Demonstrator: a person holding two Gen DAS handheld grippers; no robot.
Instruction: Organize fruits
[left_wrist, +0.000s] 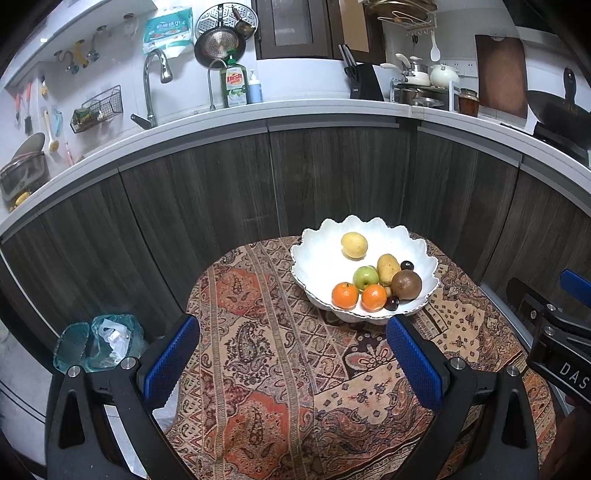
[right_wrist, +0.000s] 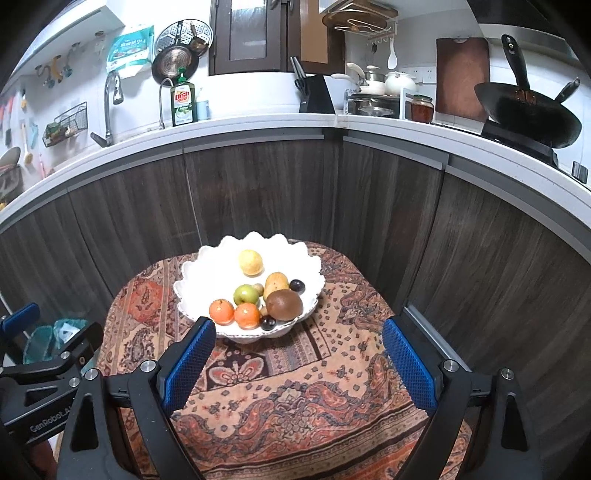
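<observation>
Left wrist view: the left gripper (left_wrist: 291, 354) hangs spread wide and empty over the patterned table (left_wrist: 258, 369). Fruits (left_wrist: 373, 280) sit in the white bowl (left_wrist: 321, 266) near the table's far edge. The right gripper (right_wrist: 299, 354) is spread and empty too.

My left wrist camera looks down from the table's near left and my right one from its near right, both facing the counter and sharing the white fruit bowl (left_wrist: 321, 288) (right_wrist: 192, 284) mid-distance.
</observation>
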